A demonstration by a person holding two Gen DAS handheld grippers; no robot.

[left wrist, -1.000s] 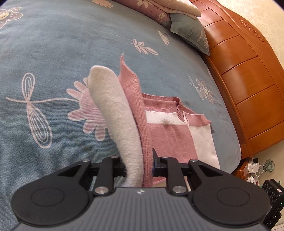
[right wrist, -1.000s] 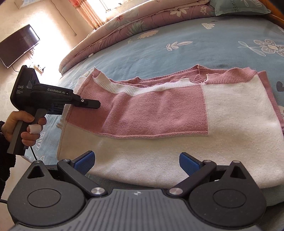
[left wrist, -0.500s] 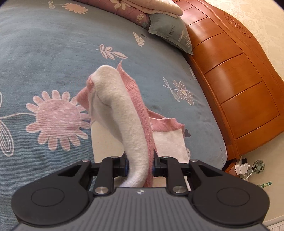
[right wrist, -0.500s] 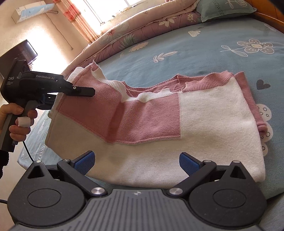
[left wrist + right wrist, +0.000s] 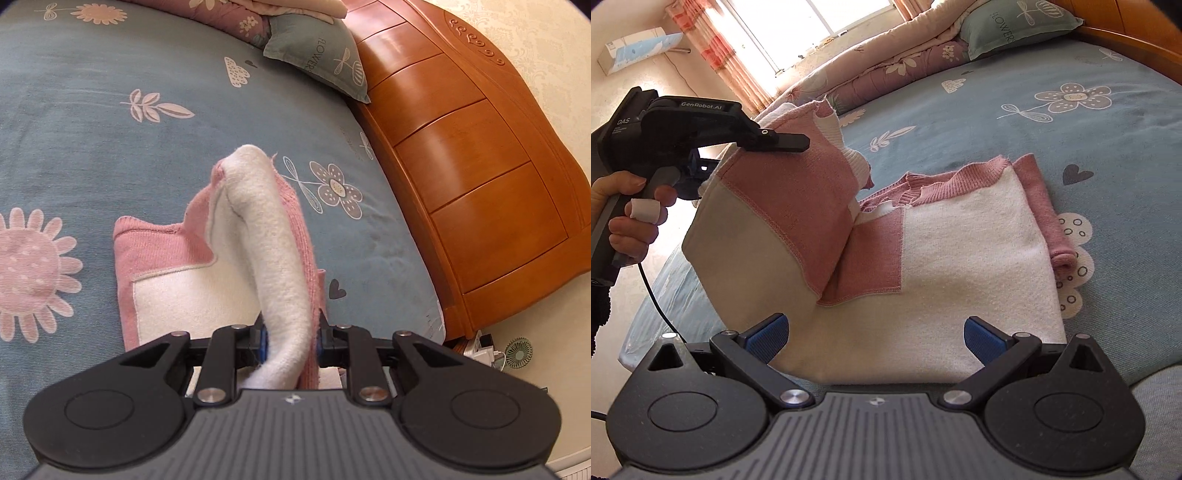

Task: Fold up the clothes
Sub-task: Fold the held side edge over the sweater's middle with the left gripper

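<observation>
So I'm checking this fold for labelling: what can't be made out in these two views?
- Left wrist view: the fingers' pads of the left gripper are hidden by the bunched sweater between them.
- Right wrist view: the sweater's near hem is cut off by the right gripper body.
- Right wrist view: the raised flap hides the bed sheet and whatever lies under it.
- The sweater's sleeves: not distinguishable in either view.
</observation>
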